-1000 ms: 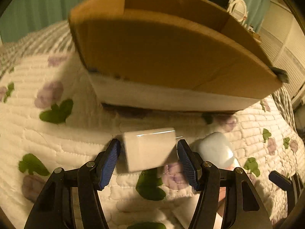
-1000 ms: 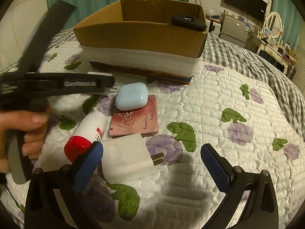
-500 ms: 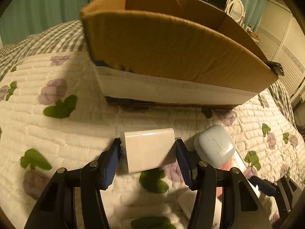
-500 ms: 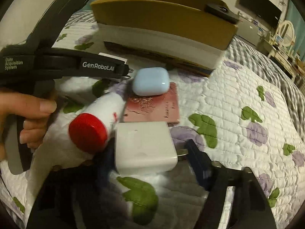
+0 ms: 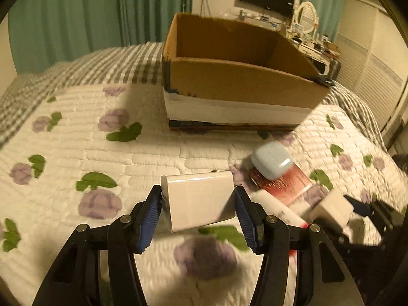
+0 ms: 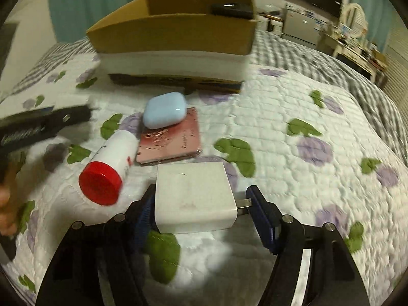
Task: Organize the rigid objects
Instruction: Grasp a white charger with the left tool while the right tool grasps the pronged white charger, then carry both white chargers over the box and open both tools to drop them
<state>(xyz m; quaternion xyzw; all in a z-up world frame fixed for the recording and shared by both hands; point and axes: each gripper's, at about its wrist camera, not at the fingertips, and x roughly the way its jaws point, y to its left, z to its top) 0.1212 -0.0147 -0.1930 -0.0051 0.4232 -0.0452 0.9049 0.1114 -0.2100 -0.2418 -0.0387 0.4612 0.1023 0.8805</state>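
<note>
My left gripper [image 5: 199, 213] is shut on a white rectangular block [image 5: 200, 199] and holds it above the quilt, short of the open cardboard box [image 5: 237, 81]. My right gripper [image 6: 201, 211] is shut on a white plug charger [image 6: 195, 196], its prongs against the right finger. On the quilt lie a light-blue earbud case [image 6: 164, 109] on a pink booklet [image 6: 173, 140] and a white bottle with a red cap [image 6: 109, 163]. The box [image 6: 176, 38] stands behind them.
A black object [image 6: 232, 9] rests on the box's far right rim. The left gripper's body [image 6: 43, 125] and the hand holding it cross the left of the right wrist view. Bedroom furniture stands beyond the bed at right.
The left gripper pulled back and rose with the white block, so the box looks farther away. The right gripper moved in and closed on the charger, which now sits lifted between its fingers.
</note>
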